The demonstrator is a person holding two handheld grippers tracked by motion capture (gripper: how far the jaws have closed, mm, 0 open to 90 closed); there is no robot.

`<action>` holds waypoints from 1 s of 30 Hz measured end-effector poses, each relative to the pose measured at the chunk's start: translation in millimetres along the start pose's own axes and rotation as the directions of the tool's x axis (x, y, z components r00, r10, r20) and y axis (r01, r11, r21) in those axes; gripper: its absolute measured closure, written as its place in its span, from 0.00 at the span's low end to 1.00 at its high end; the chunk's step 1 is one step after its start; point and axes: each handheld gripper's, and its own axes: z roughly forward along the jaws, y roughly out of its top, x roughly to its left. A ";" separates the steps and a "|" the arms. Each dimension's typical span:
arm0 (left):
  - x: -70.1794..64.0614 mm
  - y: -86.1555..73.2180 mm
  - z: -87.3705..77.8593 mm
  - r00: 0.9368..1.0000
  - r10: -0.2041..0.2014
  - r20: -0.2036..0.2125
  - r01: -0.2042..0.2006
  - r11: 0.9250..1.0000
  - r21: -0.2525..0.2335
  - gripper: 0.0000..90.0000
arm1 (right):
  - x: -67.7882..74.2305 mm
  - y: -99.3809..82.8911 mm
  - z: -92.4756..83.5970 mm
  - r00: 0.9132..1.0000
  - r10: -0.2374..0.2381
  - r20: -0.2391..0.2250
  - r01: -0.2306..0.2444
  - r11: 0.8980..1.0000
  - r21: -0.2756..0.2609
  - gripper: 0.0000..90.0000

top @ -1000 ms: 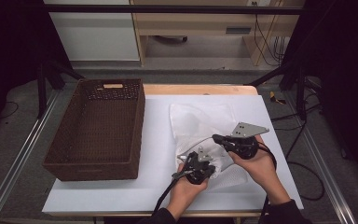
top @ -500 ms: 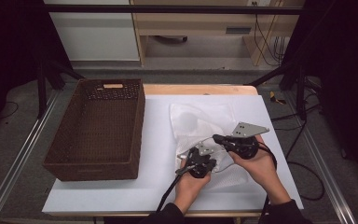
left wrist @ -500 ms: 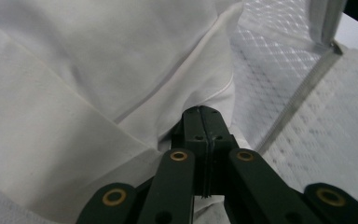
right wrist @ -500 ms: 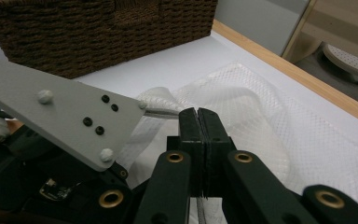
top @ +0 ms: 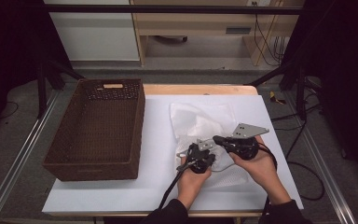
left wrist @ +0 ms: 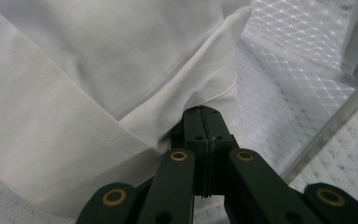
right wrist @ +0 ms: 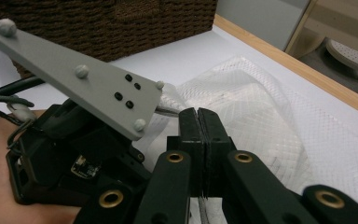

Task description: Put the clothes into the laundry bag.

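Observation:
A white mesh bag [top: 235,176] lies on the white table [top: 158,140], with a white cloth [top: 196,122] at and beyond its far end. My left gripper [top: 209,153] is at the bag's near left. Its jaws are pressed together at a folded edge of the cloth [left wrist: 98,93], which tucks in at the left gripper's [left wrist: 203,112] tips, with mesh [left wrist: 298,84] beside it. My right gripper [top: 216,138] points left just beyond the left one. The right gripper [right wrist: 198,114] is shut over the mesh [right wrist: 261,121], and a thin grey strand runs out under its jaws.
A dark brown wicker basket [top: 139,126] stands empty on the table's left half, and its side [right wrist: 121,18] rises beyond the left gripper's grey plate [right wrist: 74,74]. A wooden strip [top: 196,89] borders the far table edge. Metal rails run along both sides.
My left gripper has moved away from the person, up onto the bag and closer to the right gripper. The right gripper has stayed nearly still.

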 end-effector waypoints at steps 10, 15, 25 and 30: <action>3.3 1.1 2.6 1.000 0.000 -0.016 0.000 1.000 -0.014 1.00 | 0.4 -1.4 1.2 1.000 -0.002 -0.004 0.002 1.000 0.006 1.00; 4.7 1.3 2.8 1.000 -0.008 -0.020 0.008 1.000 -0.019 1.00 | -0.2 -3.2 0.1 1.000 -0.001 -0.001 0.001 1.000 0.009 1.00; 6.6 4.6 5.6 0.999 -0.019 -0.032 0.019 1.000 -0.018 1.00 | -0.9 -10.1 3.4 1.000 0.003 -0.008 -0.003 0.999 0.033 1.00; 8.9 6.6 7.3 0.999 -0.026 -0.034 0.025 1.000 -0.017 1.00 | 0.5 -13.5 7.9 1.000 0.005 -0.013 -0.005 0.999 0.050 1.00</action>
